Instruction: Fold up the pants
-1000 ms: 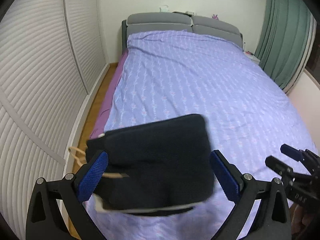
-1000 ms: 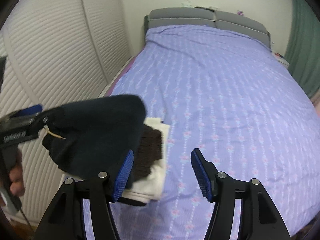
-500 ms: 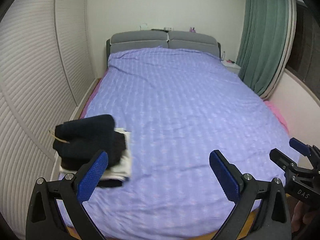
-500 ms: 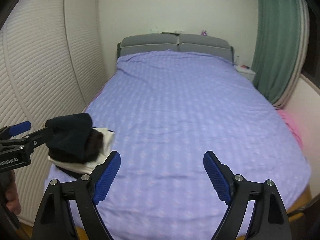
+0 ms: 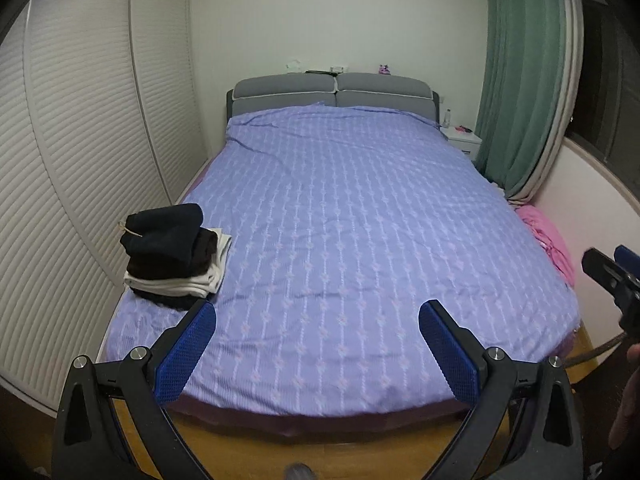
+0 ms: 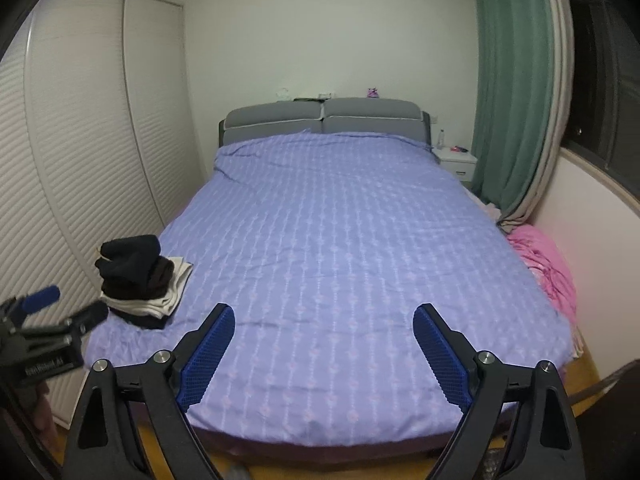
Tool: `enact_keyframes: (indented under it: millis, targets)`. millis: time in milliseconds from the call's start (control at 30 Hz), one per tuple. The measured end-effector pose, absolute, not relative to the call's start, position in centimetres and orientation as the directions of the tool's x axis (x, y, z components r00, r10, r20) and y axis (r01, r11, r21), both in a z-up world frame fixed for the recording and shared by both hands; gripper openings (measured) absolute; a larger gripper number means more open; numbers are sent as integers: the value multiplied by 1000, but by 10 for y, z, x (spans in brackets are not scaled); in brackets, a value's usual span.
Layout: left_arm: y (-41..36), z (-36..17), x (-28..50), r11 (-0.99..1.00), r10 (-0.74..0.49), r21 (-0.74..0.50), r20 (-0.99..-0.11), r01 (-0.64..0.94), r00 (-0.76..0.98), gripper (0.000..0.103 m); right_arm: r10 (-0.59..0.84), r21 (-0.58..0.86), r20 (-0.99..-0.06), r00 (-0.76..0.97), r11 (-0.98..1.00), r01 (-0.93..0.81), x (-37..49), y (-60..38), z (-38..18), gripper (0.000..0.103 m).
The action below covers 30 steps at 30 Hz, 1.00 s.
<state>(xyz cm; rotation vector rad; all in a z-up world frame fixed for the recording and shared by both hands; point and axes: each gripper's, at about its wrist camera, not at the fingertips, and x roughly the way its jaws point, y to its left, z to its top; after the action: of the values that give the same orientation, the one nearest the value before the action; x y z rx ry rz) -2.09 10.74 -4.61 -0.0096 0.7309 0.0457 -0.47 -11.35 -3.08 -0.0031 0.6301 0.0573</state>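
While both pairs of tongs hang released at the bottom of their frames, the folded dark navy knit pants [image 5: 162,230] sit at the lower left of the picture, topping a stack of folded clothes [image 5: 174,264] near the bed's left edge. A tan drawstring pokes from their left end. Beneath lie a brown ribbed garment, a cream one and a black one. The left gripper [image 5: 314,346] spreads its blue, dimpled pads [image 5: 186,354] wide, gripping nothing; the right gripper [image 6: 324,350] is equally parted and empty. The lavender patterned bedspread [image 6: 332,248] lies smooth and flat. Grey padded headboard cushions [image 5: 332,90] stand at upper centre, white louvred wardrobe doors [image 5: 72,152] fill the left, green pleated curtains [image 6: 516,92] hang at the right, above crumpled pink fabric [image 6: 546,264].
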Motion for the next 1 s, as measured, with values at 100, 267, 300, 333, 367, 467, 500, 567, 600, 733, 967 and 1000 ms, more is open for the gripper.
enact_keyframes:
  millis: [100,267,300,333,367,467,500,567,600,733,967,1000]
  targets:
    - [89,-39,-45,999,31,9,-669,-34,742,103,33,10,-584,811,999,-33,-24,-128,-21,92]
    - [78,-40,-72,1000,9,-12,-695,-24,719,103,-11,-5,-573,819,1000,10,-55,-140,-13,92]
    - [76,-40,-77,1000,10,-13,-697,-27,717,103,-20,-10,-575,818,1000,18,-61,-142,-12,92]
    - [76,-40,-83,999,10,-18,-696,-31,718,103,-25,-9,-577,816,1000,23,-67,-145,-12,92]
    - [77,-40,-88,999,11,-22,-694,-37,720,103,-25,-3,-581,814,1000,28,-71,-145,-11,92]
    - [79,-37,-99,998,16,-32,-687,-53,726,103,-28,-1,-579,815,999,33,-81,-145,-10,92]
    - [82,-37,-101,998,20,-31,-686,-57,728,103,-33,-7,-576,817,999,35,-83,-143,-10,92]
    - [84,-37,-103,997,21,-35,-687,-62,726,103,-42,-15,-569,821,999,41,-87,-140,-9,92]
    - [83,-37,-107,997,20,-36,-688,-62,725,103,-43,-15,-564,824,999,42,-90,-140,-8,92]
    - [86,-36,-109,998,18,-34,-684,-56,730,103,-49,-29,-547,835,999,40,-95,-135,-5,92]
    - [91,-33,-109,998,29,-20,-664,-57,747,103,-55,-37,-540,840,998,42,-98,-126,-6,92]
    - [92,-33,-108,998,31,-22,-664,-61,747,103,-55,-37,-541,839,998,41,-98,-125,-6,92]
